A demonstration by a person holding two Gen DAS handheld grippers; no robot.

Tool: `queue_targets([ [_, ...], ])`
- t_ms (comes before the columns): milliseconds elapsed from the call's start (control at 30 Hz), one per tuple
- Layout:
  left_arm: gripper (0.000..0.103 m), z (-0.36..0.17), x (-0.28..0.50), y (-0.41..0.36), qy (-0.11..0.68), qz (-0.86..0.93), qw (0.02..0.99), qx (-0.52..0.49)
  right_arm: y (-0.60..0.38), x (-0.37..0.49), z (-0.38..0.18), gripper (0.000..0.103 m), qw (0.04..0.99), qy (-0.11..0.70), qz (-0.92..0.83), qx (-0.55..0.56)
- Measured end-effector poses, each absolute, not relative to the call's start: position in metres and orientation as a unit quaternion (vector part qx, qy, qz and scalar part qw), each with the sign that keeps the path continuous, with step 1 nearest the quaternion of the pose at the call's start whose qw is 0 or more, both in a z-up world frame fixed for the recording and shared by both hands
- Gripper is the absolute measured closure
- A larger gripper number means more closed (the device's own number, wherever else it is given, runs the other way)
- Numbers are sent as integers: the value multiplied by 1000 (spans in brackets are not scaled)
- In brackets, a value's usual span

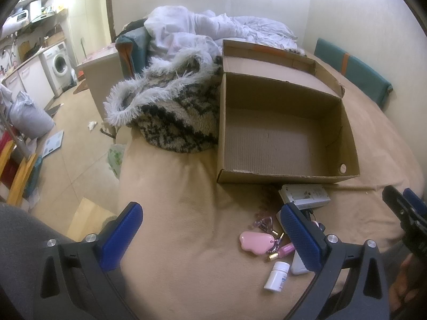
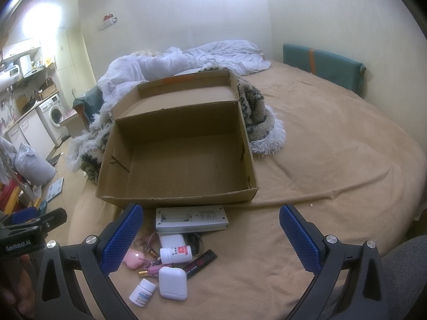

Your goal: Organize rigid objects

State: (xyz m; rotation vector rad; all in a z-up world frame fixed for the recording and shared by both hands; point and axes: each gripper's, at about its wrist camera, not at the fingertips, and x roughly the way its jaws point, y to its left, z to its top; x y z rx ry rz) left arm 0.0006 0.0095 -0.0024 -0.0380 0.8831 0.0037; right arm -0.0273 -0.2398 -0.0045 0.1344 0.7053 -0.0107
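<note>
- So the small stuff, a white earbud case [image 2: 172,283], two pill bottles [image 2: 176,254] and a pink keychain [image 2: 134,258], sits on the bed [image 2: 333,160] just in front of the empty cardboard box [image 2: 176,184].
- All looks light and hard; the case is probably slippery, so I'd grab across its flat sides.
- Right claw [image 2: 210,237] is wide open with nothing in it, pile near its left finger.
- Left claw [image 1: 212,233] is also wide and empty, pile by its right finger.
</note>
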Motion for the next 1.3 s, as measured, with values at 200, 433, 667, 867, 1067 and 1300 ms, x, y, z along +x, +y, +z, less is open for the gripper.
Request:
queue_targets([
  [200,0,-2,1,10,427,2,904,-18,-240,-27,-4,0,936,345,-5,66],
  [433,0,-14,11,11,455,3,890,-19,-240,-24,-7,0,930,360,4,70],
  [667,3,-53,41,11,543,2,839,-26,-232,-9,-30,0,900,430,13,74],
  [867,11,-100,62,-9,625,-30,779,-39,-234,0,-52,0,877,471,13,92],
  [1067,12,-131,75,-25,662,-61,745,-59,-239,1,-60,0,865,489,18,109],
  [1300,13,-150,79,-29,674,-67,734,-54,-240,3,-66,0,853,506,26,124],
])
